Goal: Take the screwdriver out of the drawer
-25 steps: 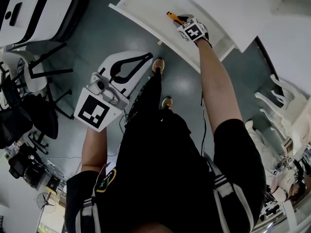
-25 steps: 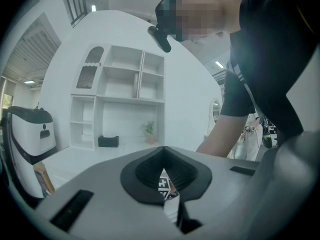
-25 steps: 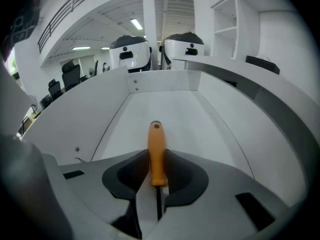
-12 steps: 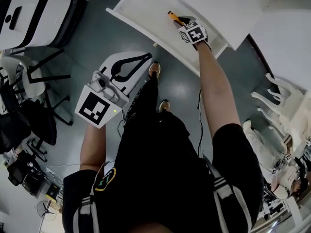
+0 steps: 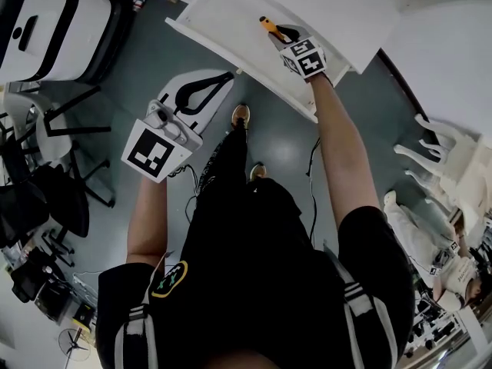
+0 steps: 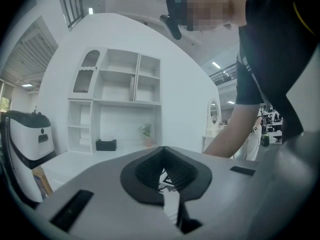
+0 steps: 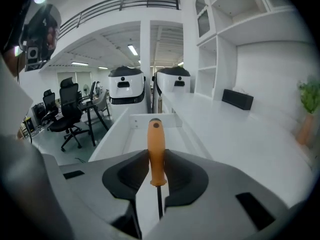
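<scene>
Versus a second ago: right gripper (image 5: pixel 280 34) has lifted, same clamp, screwdriver (image 5: pixel 267 25) raised with it and now over the open drawer (image 5: pixel 219 21) at 12 o'clock of the head view, handle pointing to 10 o'clock. Left gripper (image 5: pixel 224 80) has barely moved, parked at 9 o'clock off the person's torso. Only the right gripper view shows the grip: pads (image 7: pixel 127 176) pinch the lower end of the orange handle, dark shaft running back toward 6 o'clock, drawer interior behind the handle. Only the left gripper view shows its jaw tips touching, nothing between them, and a white shelf unit (image 6: pixel 117 101) at 10 o'clock.
</scene>
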The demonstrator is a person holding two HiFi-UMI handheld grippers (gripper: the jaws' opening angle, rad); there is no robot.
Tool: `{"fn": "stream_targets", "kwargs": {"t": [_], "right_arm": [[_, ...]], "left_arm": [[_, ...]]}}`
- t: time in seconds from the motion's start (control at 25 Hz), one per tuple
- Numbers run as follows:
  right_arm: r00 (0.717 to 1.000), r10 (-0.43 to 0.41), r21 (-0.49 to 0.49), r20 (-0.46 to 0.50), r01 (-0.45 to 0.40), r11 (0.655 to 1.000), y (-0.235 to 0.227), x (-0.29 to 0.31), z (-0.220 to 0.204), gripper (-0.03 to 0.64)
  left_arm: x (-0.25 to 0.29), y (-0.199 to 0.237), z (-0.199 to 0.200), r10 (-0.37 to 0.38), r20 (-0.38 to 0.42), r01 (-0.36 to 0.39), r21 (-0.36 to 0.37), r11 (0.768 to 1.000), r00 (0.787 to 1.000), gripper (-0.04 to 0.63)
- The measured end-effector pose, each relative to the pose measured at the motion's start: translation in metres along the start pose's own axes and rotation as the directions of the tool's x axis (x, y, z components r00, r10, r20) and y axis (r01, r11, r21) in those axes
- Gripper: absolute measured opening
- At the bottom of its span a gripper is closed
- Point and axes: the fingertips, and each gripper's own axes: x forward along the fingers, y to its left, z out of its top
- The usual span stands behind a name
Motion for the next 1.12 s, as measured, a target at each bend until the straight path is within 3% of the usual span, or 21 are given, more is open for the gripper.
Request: {"fn": "stream_targets", "kwargs": {"t": [0.24, 0.56, 0.84, 1.12], "right_arm": [[0.99, -0.023, -0.029, 0.14, 0.027, 0.999, 0.017, -0.053, 0.049, 0.12], [0.955, -0.029, -0.067, 0.294, 0.051, 0.996, 0.061, -0.155, 0.09, 0.12], [0.927, -0.033, -0.108, 0.373, 0.079, 0.991, 0.107, -0.239, 0.097, 0.12], [0.886, -0.014, -0.144, 0.464, 0.091, 0.985, 0.171, -0.333, 0.106, 0.12]], "left_arm": [[-0.009, -0.018, 0.013, 0.009, 0.019, -0.01, 0.028, 1.0, 1.0, 0.017], [-0.026, -0.06, 0.018, 0.007, 0.032, -0.011, 0.133, 0.991, 0.999, 0.017], [-0.04, -0.108, 0.033, 0.025, 0.082, -0.034, 0.109, 0.993, 0.996, 0.017], [-0.062, -0.174, 0.049, 0.027, 0.095, -0.039, 0.129, 0.991, 0.995, 0.017]]}}
